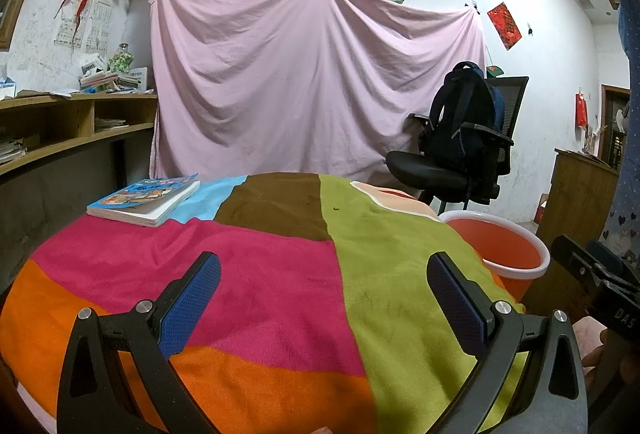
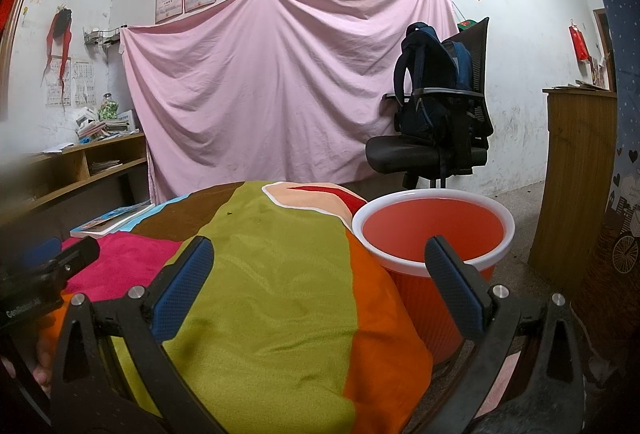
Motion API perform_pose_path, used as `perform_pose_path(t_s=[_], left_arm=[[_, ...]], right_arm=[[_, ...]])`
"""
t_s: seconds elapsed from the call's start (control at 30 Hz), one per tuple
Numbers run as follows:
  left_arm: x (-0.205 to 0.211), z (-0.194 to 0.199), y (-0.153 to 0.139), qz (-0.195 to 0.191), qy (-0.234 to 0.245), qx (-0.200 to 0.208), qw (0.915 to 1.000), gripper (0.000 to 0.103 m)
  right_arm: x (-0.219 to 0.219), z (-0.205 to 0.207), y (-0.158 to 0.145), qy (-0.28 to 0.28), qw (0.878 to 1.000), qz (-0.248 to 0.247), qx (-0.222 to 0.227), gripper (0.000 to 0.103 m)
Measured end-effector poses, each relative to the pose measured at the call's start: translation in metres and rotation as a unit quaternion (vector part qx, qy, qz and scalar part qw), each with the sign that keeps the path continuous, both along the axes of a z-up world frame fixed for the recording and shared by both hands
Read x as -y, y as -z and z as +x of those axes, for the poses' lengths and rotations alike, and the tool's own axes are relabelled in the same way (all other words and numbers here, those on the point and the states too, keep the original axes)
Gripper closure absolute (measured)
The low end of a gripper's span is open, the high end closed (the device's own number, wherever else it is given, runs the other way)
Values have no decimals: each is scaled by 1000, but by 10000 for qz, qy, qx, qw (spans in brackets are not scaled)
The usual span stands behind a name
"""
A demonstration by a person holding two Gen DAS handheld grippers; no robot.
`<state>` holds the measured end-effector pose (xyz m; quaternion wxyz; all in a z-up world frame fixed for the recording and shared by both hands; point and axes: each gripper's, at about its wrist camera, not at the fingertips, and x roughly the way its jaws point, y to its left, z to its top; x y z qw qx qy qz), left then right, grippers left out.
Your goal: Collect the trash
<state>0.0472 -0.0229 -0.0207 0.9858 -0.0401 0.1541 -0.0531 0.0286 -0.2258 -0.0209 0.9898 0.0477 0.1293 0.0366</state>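
- Left wrist view: the left gripper (image 1: 324, 298) hangs over the striped blanket (image 1: 280, 298), jaws spread wide, nothing between them
- A book (image 1: 144, 200) lies at the blanket's far left
- The right gripper (image 2: 320, 282) is likewise agape and empty
- The orange bin (image 2: 434, 234) stands just beside the blanket's right edge

The blanket (image 1: 280, 274) in the lower half of the frame has big blocks of colour — orange, magenta, olive green, brown and light blue. At the right edge stands an orange bucket (image 2: 432, 234) with a white rim. Behind, in the middle, hangs a pale pink sheet (image 1: 312, 82). The book (image 1: 144, 200) at centre left has a blue cover with a colourful picture. Each tool has black arms and blue textured pads (image 1: 188, 306) — left tool (image 1: 324, 298), right tool (image 2: 320, 282).
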Motion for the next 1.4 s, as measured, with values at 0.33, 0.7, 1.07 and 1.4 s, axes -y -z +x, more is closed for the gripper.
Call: perform_pose_path(t_s=[0.33,0.7,1.07,1.4], left_arm=[[0,-1,0,0,7,6,10000,2],[0,0,0,0,7,3,10000,2],[0,-1,-1,4,10,6,10000,2],[0,-1,-1,3,10,7,10000,2]], right_arm=[[-1,0,1,-1,10000,5,-2,0],[-1,0,0,-1,10000,7,-8,0],[-2,1,2,-3,10000,10,-14,0],[-1,1,1,-5,10000,13,-15,0]])
